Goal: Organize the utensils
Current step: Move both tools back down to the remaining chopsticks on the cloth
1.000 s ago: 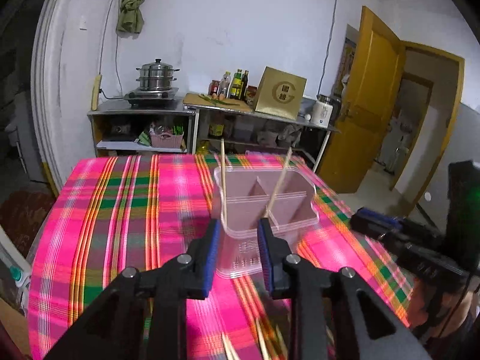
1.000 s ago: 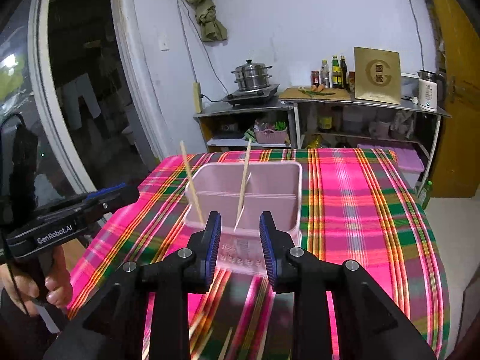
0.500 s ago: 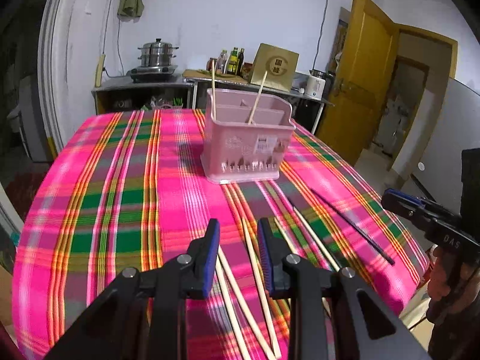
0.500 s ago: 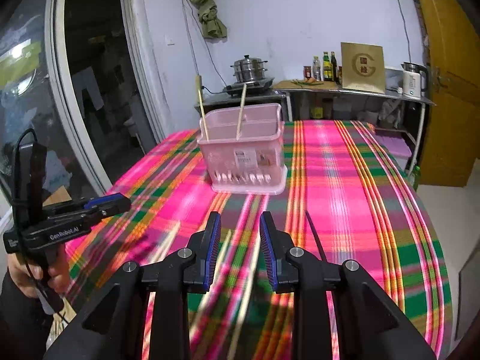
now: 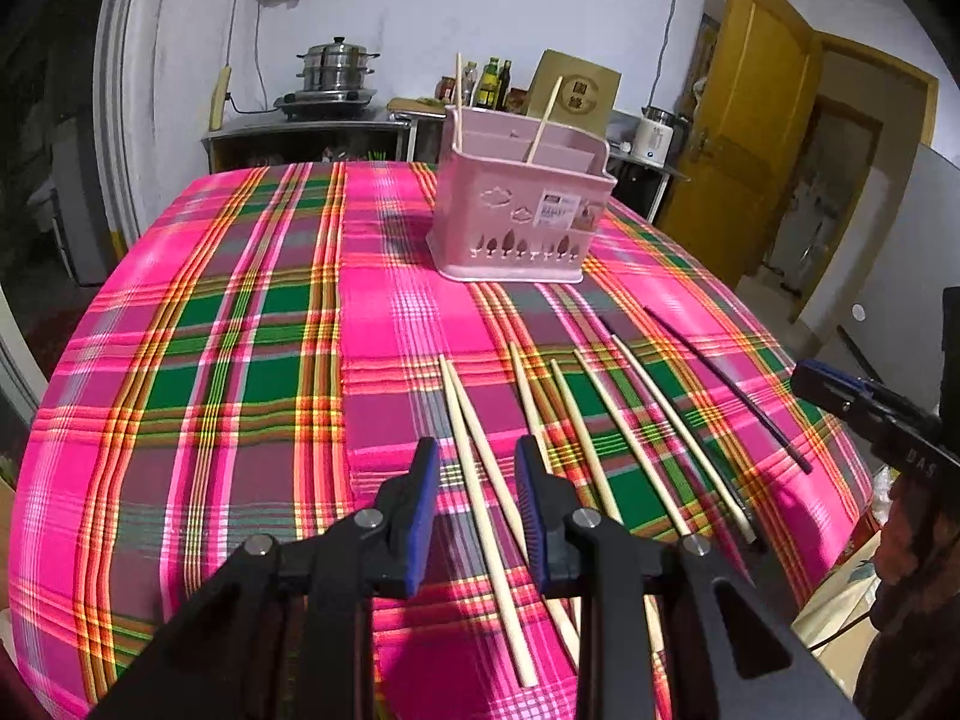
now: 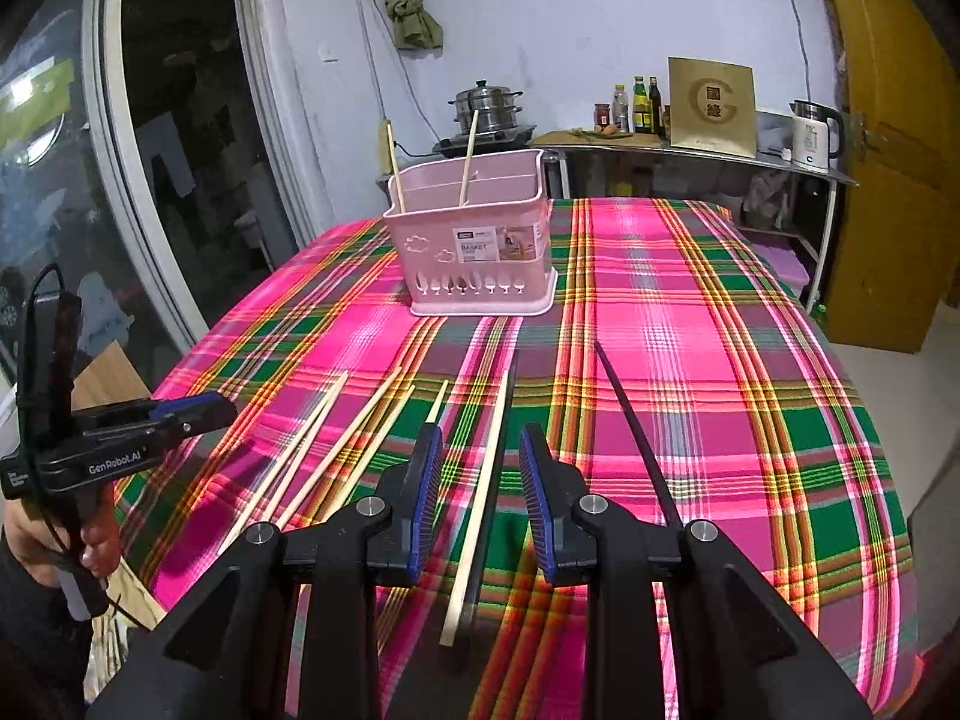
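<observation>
Hovering over pale chopsticks point(image 5: 480, 480) on plaid cloth point(image 5: 240, 360), left gripper point(image 5: 477, 480) is part-open, holding nothing; pink basket point(image 5: 522, 222) sits farther back (2 sticks inside). Right view: right gripper point(image 6: 480, 474) part-open w/ nothing gripped, above a pale chopstick point(image 6: 480, 498); black chopstick point(image 6: 636, 438) just beside.

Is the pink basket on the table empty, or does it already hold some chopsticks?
Not empty. The pink basket holds two light wooden chopsticks, standing tilted in its compartments and sticking out above the rim.

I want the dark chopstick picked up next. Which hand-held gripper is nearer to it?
Right. The right hand-held gripper hovers just left of the dark chopstick; the left hand-held gripper sits several pale chopsticks away.
</observation>
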Tool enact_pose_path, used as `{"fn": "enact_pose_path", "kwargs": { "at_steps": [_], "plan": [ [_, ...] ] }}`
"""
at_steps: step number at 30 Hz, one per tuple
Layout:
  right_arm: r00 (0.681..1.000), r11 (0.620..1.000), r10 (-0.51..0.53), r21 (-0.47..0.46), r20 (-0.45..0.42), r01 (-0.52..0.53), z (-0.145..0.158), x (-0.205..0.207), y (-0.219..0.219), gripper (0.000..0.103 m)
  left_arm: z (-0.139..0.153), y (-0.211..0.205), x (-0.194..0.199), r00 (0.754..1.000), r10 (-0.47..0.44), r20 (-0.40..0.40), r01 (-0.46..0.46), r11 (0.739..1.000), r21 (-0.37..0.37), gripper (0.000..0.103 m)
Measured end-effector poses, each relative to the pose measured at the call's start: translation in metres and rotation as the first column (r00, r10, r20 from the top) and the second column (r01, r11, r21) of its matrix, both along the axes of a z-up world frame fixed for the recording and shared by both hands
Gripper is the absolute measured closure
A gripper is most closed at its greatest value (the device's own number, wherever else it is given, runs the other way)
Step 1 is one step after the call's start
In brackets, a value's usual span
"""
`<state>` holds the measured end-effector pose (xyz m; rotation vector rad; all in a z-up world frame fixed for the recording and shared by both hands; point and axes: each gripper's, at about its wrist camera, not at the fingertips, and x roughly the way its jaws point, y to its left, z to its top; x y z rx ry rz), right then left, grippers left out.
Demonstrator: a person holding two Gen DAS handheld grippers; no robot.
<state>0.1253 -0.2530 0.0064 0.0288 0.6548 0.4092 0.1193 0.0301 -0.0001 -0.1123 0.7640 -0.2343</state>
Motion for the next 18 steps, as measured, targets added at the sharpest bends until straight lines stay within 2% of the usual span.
{"fn": "enact_pose_path", "kwargs": {
  "at_steps": [9,18],
  "plan": [
    [0.999,0.999,0.007,-0.041,-0.032,-0.008,-0.013,0.015,0.014,0.076,-0.015,0.001,0.018,0.999,0.009,-0.044,-0.008,1.0,0.014,0.076],
    [0.996,0.998,-0.004,-0.065,-0.086,-0.002,-0.025,0.05,0.019,0.076,-0.033,0.0,0.05,0.993,0.014,-0.119,-0.01,0.999,0.034,0.076]
  ]
}}
